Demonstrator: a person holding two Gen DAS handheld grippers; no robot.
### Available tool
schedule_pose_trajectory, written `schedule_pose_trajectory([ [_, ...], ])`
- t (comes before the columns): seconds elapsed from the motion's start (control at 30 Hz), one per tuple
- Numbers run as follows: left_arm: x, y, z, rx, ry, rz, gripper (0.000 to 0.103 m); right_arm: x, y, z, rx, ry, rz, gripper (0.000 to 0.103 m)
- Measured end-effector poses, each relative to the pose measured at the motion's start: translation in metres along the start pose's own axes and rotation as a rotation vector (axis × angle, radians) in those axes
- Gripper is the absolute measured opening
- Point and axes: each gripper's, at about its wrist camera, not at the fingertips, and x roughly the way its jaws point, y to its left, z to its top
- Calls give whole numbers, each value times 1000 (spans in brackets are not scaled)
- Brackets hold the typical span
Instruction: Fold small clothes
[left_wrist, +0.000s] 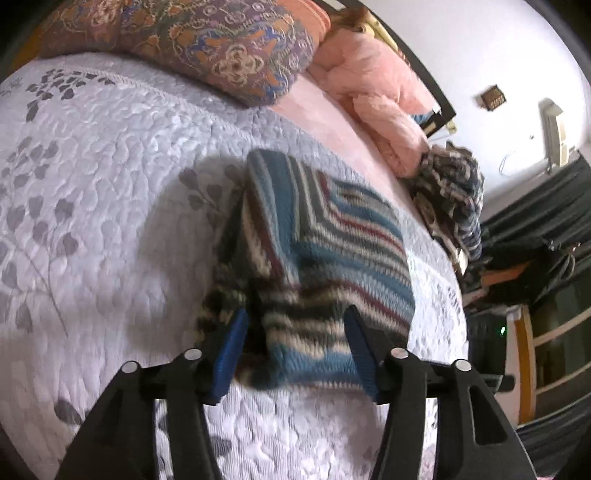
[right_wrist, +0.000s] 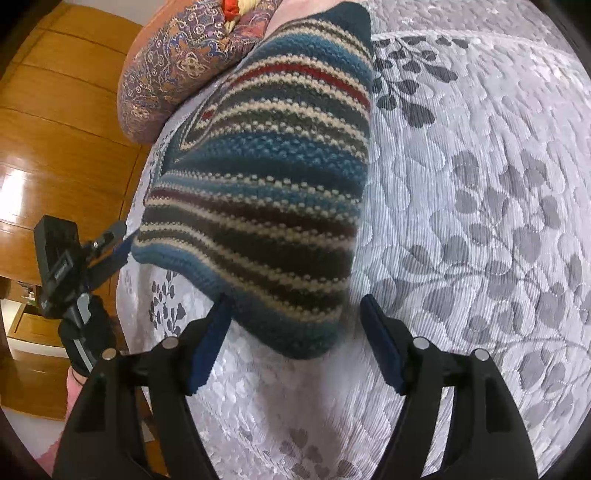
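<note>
A small striped knit garment, in blue, cream, dark and red bands, lies folded on the pale leaf-patterned quilt. My left gripper is open, its blue pads straddling the garment's near edge, which bulges between them. In the right wrist view the same garment fills the middle. My right gripper is open too, one pad on each side of the garment's near rounded corner. The left gripper shows at the garment's left corner, held by a hand.
A paisley pillow and a pink blanket lie at the head of the bed. A heap of other knitted clothes sits at the quilt's right edge. Wooden wardrobe doors stand beyond the bed's side.
</note>
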Motion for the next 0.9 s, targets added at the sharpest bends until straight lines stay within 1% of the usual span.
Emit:
schedule_pose_trajectory([
  [0.07, 6, 1, -4, -12, 16, 1, 57, 0, -4, -7, -1, 10, -5, 72],
  [0.17, 13, 3, -8, -23, 18, -1, 54, 8, -6, -6, 17, 27, 2, 72],
  [0.23, 19, 4, -8, -31, 29, -2, 38, 17, -7, -4, 36, 51, 9, 67],
  [0.27, 22, 5, -9, -37, 38, -9, 25, 22, -8, -2, 48, 65, 12, 61],
  [0.3, 26, 6, -9, -46, 48, -16, 19, 27, -11, -2, 64, 80, 26, 56],
  [0.33, 28, 6, -9, -46, 56, -16, 18, 29, -12, -3, 75, 88, 47, 48],
  [0.37, 28, 6, -9, -40, 60, -10, 15, 29, -12, -3, 82, 90, 50, 42],
  [0.4, 26, 6, -9, -37, 57, -12, 14, 27, -11, -3, 78, 88, 38, 39],
  [0.47, 20, 5, -8, -35, 49, -28, 13, 20, -5, -3, 55, 80, 18, 28],
  [0.53, 8, 1, -5, -2, 31, -27, 12, 7, 6, -6, 16, 54, -12, 25],
  [0.6, 2, 0, -4, 33, 29, -7, 12, 2, 12, -8, -2, 39, -30, 24],
  [0.67, 3, 4, -5, 40, 40, 7, 12, 4, 15, -9, -5, 34, -53, 24],
  [0.8, 19, 17, -12, 49, 79, 58, 12, 10, 16, -16, -44, 35, -138, 24],
  [0.9, 29, 26, -17, 35, 88, 52, 12, 14, 11, -15, -49, 34, -162, 24],
])
